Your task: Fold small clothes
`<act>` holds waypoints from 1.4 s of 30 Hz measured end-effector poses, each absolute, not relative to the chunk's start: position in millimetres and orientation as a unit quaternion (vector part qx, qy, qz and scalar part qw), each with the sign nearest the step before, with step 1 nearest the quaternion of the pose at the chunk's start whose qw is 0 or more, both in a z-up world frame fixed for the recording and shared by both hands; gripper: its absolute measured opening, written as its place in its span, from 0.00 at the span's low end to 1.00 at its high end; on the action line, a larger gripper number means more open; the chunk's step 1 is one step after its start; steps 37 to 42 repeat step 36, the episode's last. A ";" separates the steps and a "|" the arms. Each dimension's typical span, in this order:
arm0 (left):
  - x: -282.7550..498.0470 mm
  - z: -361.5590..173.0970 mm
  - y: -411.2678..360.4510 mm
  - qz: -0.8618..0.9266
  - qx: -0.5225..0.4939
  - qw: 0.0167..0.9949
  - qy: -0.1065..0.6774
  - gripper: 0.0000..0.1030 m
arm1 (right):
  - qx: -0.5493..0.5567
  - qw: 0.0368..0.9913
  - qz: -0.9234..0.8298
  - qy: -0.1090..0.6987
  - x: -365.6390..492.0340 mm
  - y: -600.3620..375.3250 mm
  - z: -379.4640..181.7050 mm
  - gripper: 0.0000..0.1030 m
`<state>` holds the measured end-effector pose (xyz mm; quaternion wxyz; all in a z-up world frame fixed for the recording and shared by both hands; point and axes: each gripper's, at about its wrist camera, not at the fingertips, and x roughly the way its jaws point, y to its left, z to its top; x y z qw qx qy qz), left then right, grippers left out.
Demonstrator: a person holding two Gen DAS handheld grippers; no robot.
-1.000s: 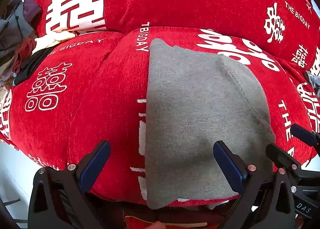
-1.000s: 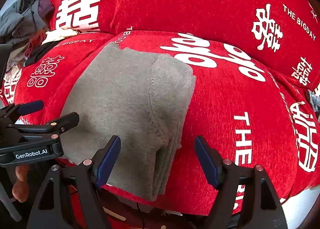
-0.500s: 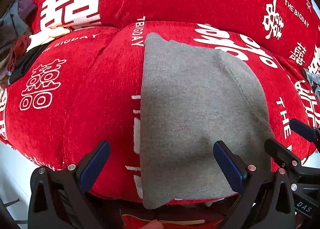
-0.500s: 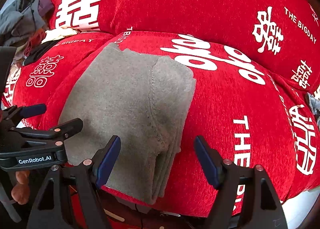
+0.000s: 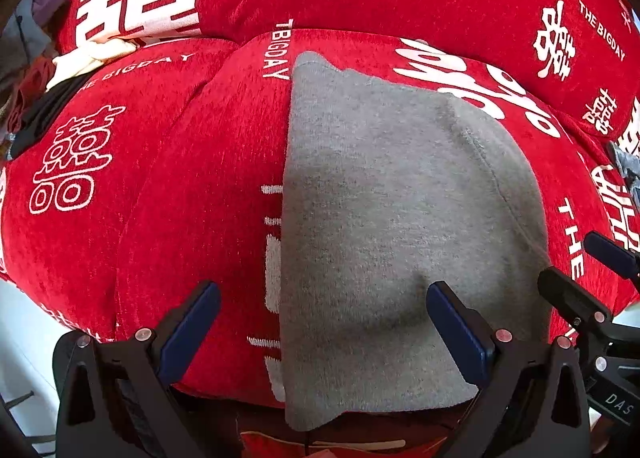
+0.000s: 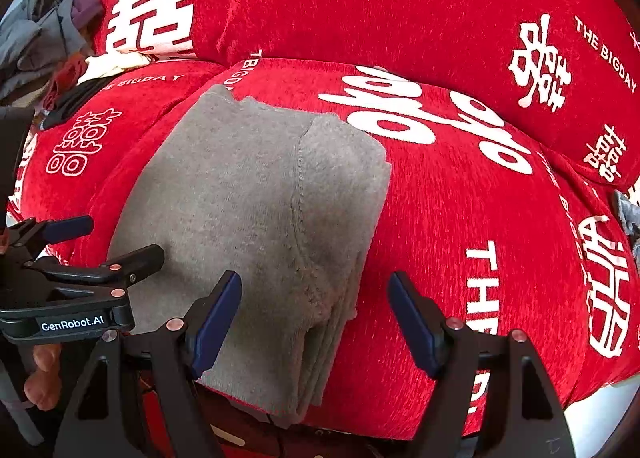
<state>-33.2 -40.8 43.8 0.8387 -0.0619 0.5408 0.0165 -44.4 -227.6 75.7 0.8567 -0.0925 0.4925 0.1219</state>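
My left tongs [image 5: 322, 328] hang wide apart over the near edge of the red sofa cushion [image 5: 192, 186], pointing steeply down; nothing is pinched between them; the left pad sits above bare red cloth, and the right pad [image 5: 456, 332] is low over the grey folded garment [image 5: 392, 218], though I cannot tell whether it touches. My right tongs [image 6: 316, 322] are wide too and hold nothing; their left pad is over the grey cloth and their right pad over the red cover, so they straddle the garment's right-hand edge, where the stacked layers show. The garment lies flat on the seat cushion, its near end draped over the cushion's front edge, its far end short of the back cushion [image 6: 360, 2] with the white lettering. In the right view my other tool sits just left of the garment, with fingers [image 6: 42, 378] wrapped on its handle. A heap of other clothes [image 6: 44, 42] lies far left, well apart.
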 end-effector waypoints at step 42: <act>-13.4 30.1 5.7 0.008 -0.134 0.823 0.553 1.00 | -0.131 0.834 0.115 0.524 -20.4 -193.0 70.0 0.76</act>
